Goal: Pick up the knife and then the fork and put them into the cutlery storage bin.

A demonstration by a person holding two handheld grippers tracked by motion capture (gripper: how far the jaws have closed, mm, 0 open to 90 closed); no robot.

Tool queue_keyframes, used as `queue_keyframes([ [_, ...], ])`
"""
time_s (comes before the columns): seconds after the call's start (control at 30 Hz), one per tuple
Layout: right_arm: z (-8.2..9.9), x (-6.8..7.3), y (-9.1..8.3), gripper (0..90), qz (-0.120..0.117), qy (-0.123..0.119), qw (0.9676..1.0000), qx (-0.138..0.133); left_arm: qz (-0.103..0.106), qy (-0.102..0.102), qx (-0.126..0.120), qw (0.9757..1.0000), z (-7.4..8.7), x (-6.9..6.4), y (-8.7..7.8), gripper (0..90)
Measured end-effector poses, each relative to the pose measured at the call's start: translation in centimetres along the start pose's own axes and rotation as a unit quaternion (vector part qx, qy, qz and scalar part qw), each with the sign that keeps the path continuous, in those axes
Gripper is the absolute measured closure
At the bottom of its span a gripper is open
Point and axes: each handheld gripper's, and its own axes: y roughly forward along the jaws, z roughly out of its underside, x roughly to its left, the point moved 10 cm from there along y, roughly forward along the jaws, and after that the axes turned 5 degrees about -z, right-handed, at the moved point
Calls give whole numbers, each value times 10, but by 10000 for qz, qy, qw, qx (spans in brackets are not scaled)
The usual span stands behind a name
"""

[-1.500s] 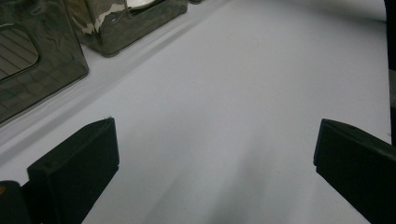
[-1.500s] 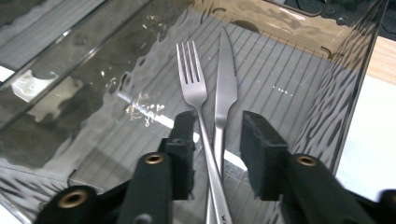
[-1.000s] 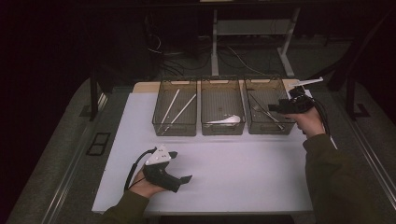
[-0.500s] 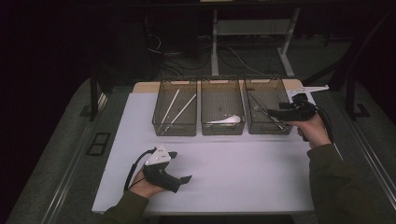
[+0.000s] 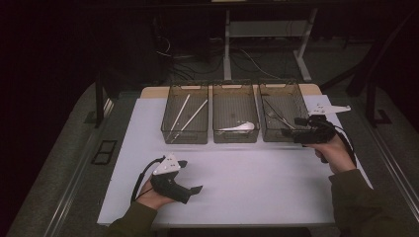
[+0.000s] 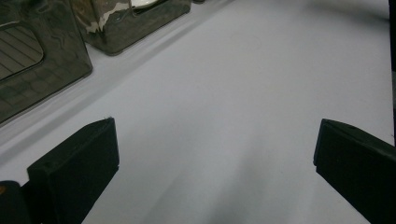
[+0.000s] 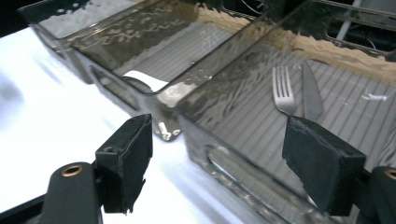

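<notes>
The table (image 5: 237, 177) is seen from above and from the person's side, the high view facing forward and down and taking in the whole top from some way off. The left gripper view is set low and close over the white surface, aimed across it at the bin fronts. The right gripper view is held very near the right bin (image 7: 299, 140), looking into it. The middle bin (image 5: 235, 116) and its white spoon (image 6: 142, 3) are shared by all three.

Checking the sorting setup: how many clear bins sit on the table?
3, side by side along the far edge: left bin, middle bin, right bin.
</notes>
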Motion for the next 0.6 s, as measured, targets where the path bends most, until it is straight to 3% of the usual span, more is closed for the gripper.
queue_keyframes([
  [0.3, 14, 32, -7, 206, -143, -418, 9990, -29, 15, 11, -9, 10000, 0, -1, -1, 0],
  [0.6, 31, 52, -11, 195, -215, -521, 9984, -7, 12, 18, -19, 10000, -1, -1, -2, 0],
])
